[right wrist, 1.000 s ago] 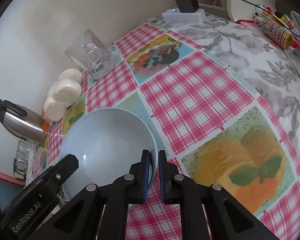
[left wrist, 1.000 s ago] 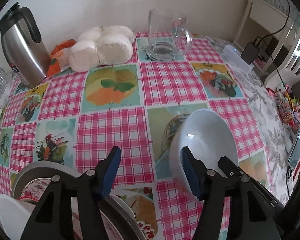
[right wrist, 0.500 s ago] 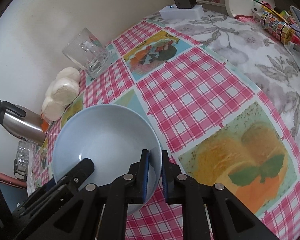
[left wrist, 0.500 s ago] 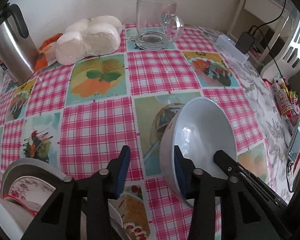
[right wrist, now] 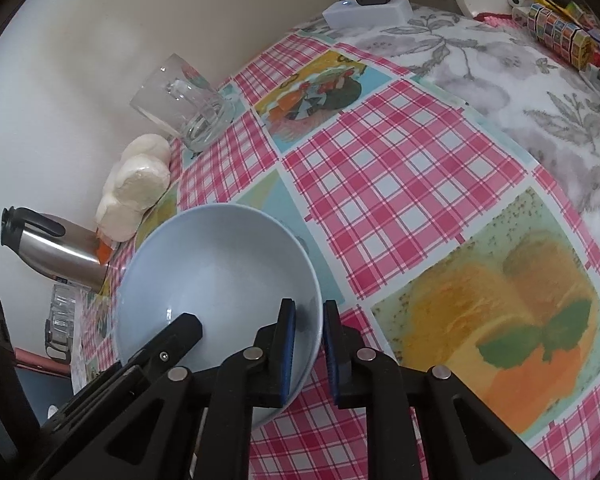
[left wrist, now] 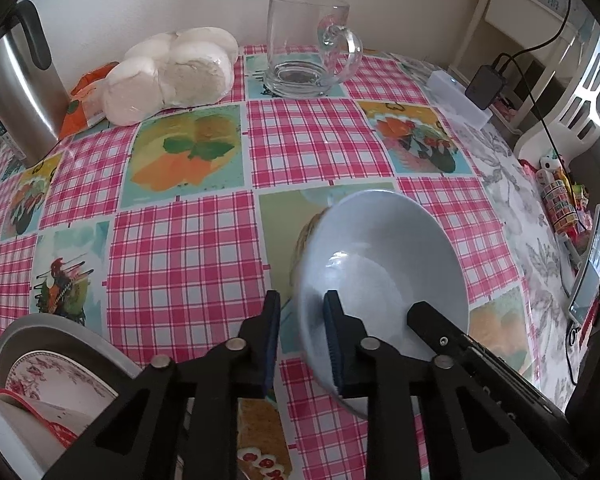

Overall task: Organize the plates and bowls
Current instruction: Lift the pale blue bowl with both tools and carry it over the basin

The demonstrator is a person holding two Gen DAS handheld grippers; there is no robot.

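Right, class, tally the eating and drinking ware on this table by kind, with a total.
Bowls: 1, the pale blue bowl
Plates: 2 showing, a grey plate and a floral plate; the stack is cut off
Mugs: 1, the glass mug
Jugs: 1, the steel jug
Total: 5

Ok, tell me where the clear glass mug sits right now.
In the left wrist view the clear glass mug stands upright at the table's far edge by the wall, right of the white wrapped buns and beyond the pale blue bowl.
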